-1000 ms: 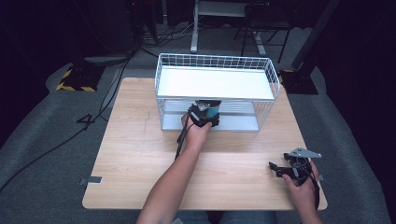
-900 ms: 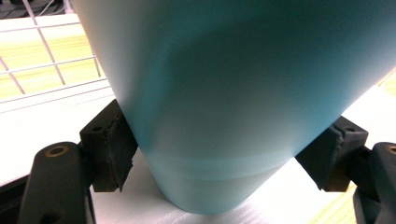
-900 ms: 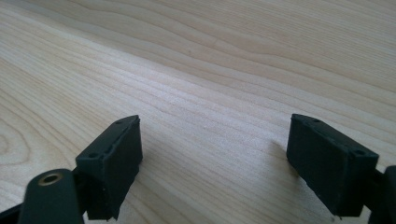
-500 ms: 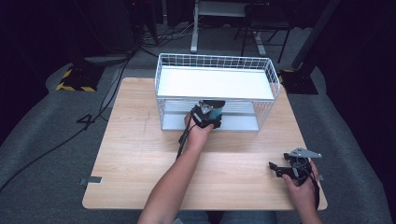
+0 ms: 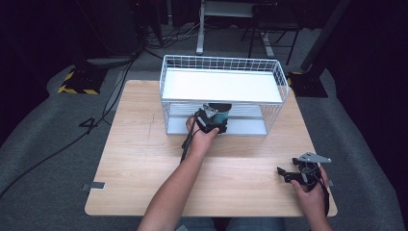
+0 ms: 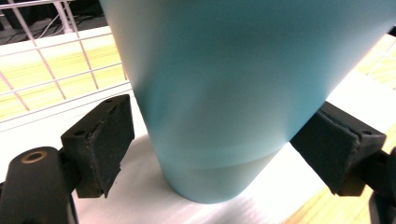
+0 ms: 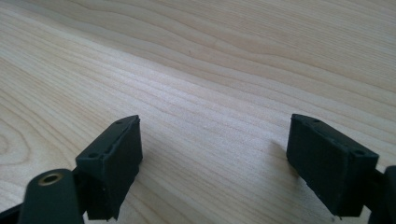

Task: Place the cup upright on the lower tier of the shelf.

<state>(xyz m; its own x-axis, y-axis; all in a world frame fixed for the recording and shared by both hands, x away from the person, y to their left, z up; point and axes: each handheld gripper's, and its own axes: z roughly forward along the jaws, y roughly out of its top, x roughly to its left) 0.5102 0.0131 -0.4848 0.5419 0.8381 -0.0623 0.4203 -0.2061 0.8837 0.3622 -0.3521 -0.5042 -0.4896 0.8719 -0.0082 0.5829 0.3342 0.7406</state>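
Note:
A teal cup (image 6: 233,93) stands upright on the white lower floor of a white wire rack (image 5: 166,91). In the high view the teal cup (image 5: 223,117) sits at the rack's open front, under the upper shelf. My left gripper (image 6: 212,135) is open, with a black pad on each side of the cup's lower part. The left pad (image 6: 109,140) stands a little off the wall. From above, the left gripper (image 5: 211,121) reaches into the rack's front. My right gripper (image 5: 287,174) rests low over the table's near right corner, and in its own view the right gripper (image 7: 215,158) is open and holds nothing.
The rack stands at the far middle of the wooden table (image 5: 139,159), and its white upper shelf (image 5: 221,86) covers the cup from above. Wire walls (image 6: 56,74) close the rack's sides. A black cable (image 5: 185,144) trails from the left gripper across the table.
The left hand has shifted very slightly at the rack's front. The right hand has not moved.

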